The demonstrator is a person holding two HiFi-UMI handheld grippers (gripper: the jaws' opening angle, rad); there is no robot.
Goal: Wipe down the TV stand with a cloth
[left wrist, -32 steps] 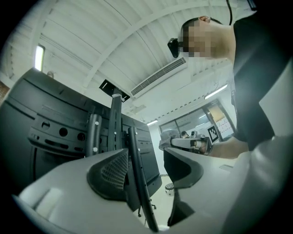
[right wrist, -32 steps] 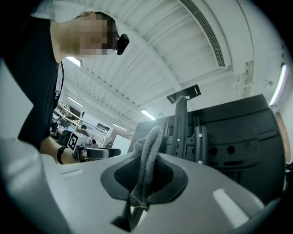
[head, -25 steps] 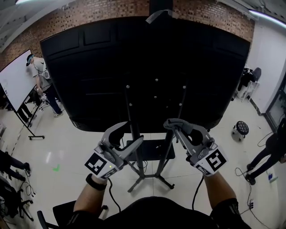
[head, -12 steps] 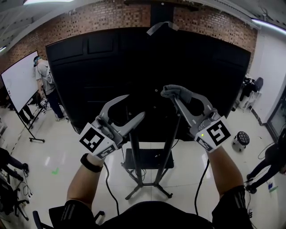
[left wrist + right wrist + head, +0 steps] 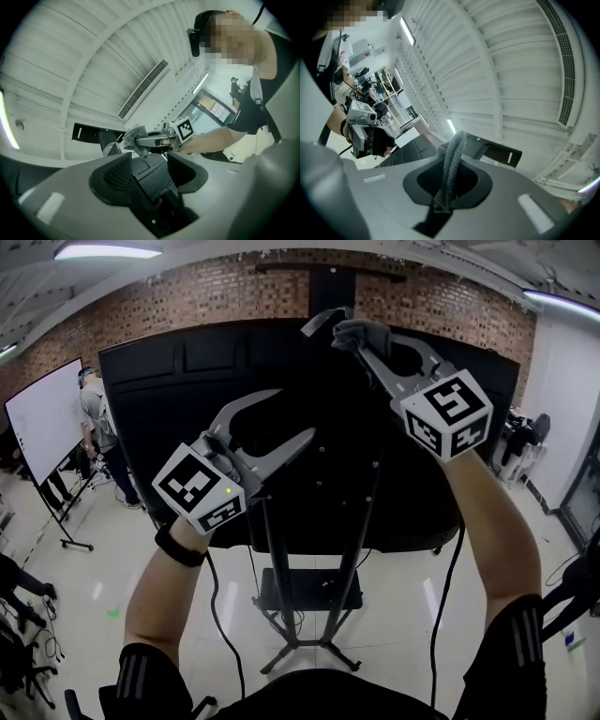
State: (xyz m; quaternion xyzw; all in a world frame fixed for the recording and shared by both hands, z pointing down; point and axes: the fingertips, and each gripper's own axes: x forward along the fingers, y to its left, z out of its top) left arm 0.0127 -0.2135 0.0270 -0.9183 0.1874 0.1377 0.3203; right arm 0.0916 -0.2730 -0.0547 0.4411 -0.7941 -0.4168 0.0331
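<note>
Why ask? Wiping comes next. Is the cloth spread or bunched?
Bunched: the cloth is a rope-like wad pinched in the right gripper.

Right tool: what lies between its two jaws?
A cloth, pinched between them; the right gripper view shows it plainly.

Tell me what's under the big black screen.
Two stand posts drop from the screen to a dark shelf and splayed feet on the pale floor. The right arm covers the screen's lower right corner.
</note>
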